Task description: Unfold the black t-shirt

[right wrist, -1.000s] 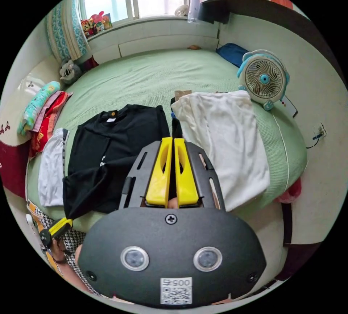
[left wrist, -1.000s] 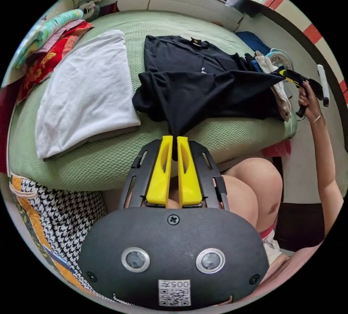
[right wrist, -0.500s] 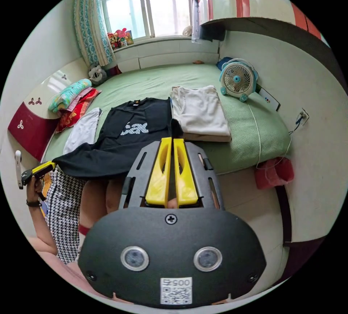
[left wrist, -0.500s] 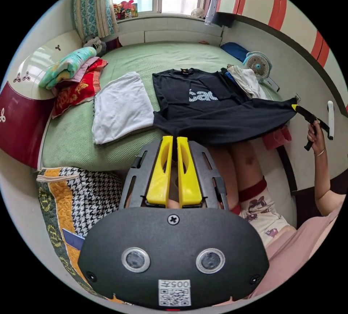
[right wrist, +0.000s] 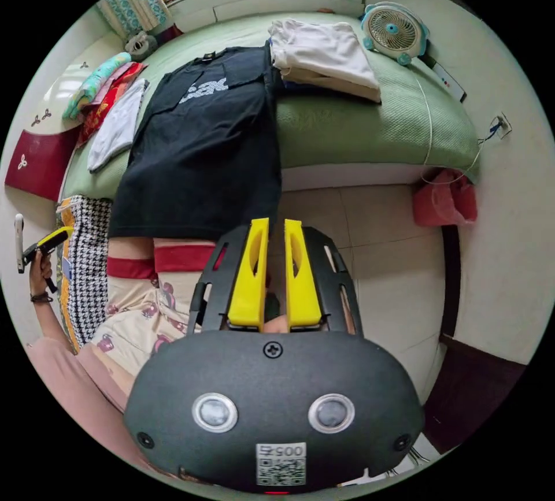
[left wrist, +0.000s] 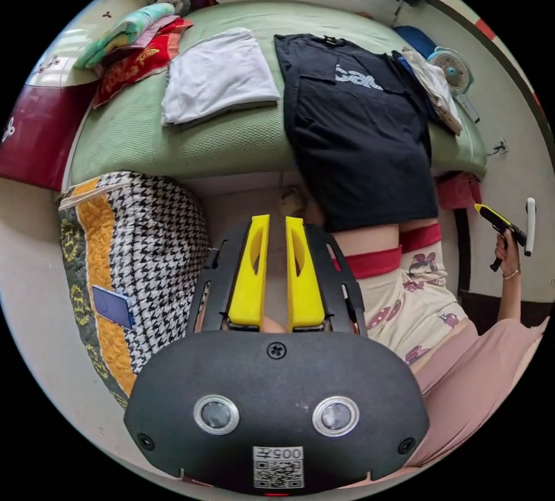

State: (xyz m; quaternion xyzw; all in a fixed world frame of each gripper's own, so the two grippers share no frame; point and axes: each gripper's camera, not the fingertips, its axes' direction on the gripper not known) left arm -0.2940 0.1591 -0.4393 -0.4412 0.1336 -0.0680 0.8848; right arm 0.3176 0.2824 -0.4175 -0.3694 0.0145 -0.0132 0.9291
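In the left gripper view, the left gripper point(left wrist: 277, 222) has its yellow jaws parted with nothing between them. The black t-shirt point(left wrist: 358, 137) lies spread flat on the green bed point(left wrist: 231, 143), collar toward the window, its hem hanging over the bed's near edge onto the person's lap. On the bed, a folded white garment point(left wrist: 217, 76) lies beside the shirt on one side and a cream pile point(left wrist: 436, 88) on the other. The right gripper point(left wrist: 491, 218) is held off past the bed's corner; its jaw state cannot be told here.

In the right gripper view, the right gripper point(right wrist: 276, 226) is parted and empty. The black t-shirt point(right wrist: 202, 148) drapes off the bed's point(right wrist: 358, 125) edge, and a fan point(right wrist: 396, 33) stands on the bed beyond the cream pile point(right wrist: 324, 59).
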